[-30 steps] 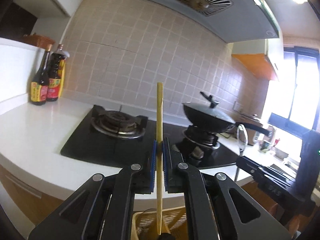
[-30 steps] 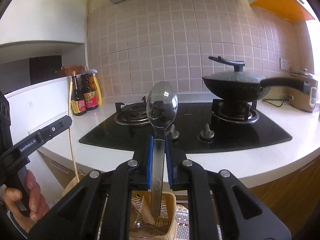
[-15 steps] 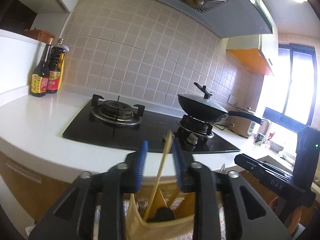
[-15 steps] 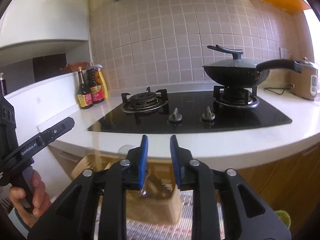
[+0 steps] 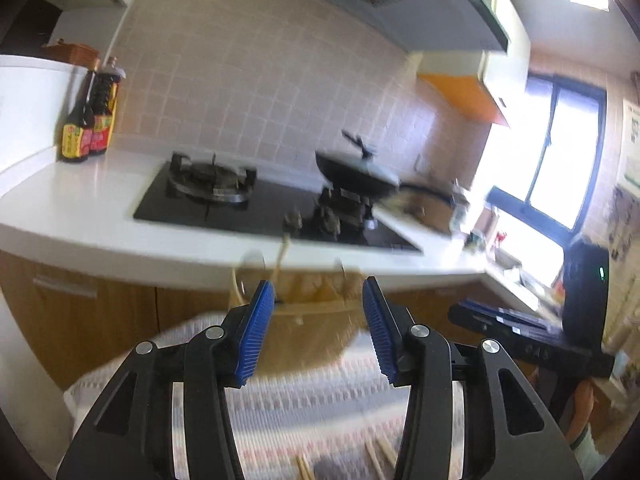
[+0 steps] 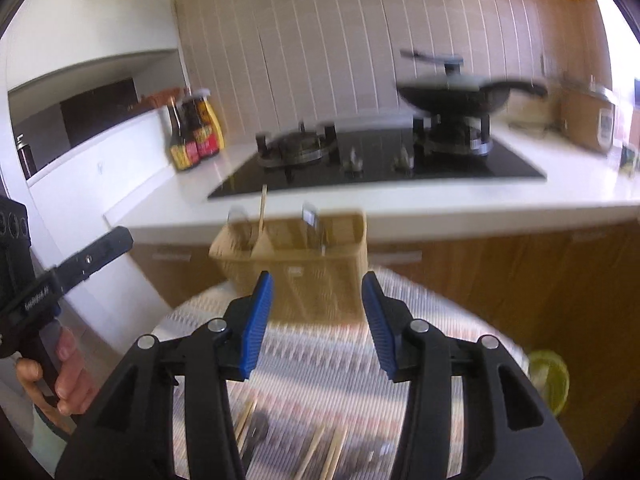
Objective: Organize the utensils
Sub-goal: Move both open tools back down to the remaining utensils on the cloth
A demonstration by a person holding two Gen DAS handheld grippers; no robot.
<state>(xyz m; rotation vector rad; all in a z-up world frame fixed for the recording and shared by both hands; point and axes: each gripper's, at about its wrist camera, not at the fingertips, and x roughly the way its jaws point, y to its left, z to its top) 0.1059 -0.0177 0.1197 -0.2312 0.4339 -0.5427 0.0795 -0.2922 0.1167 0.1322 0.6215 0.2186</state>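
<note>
With both jaws spread wide and nothing between them, the left hand-held gripper (image 5: 318,320) and right hand-held gripper (image 6: 317,316) hang above a patterned cloth (image 6: 320,356) on a round table (image 6: 496,344), facing a woven basket (image 6: 296,264) at its far side. One chopstick (image 6: 262,210) stands in the basket's left part beside what looks like a spoon (image 6: 239,216), and a second metal piece (image 6: 310,218) rises further right. Loose chopsticks (image 6: 320,450) lie on the cloth just below the right gripper, with a dark item (image 6: 256,432) too blurred to name.

Both views are smeared by motion, which is itself the hazard: a fast descent could skid the thin sticks across the cloth or knock them off the table edge. Lying close together, two sticks may get pinched at once, or one may pivot out of the pads. The basket looks light; a stick dropped in at a slant could tip it or rattle its contents. The two grippers also work close enough to collide over the same pile
</note>
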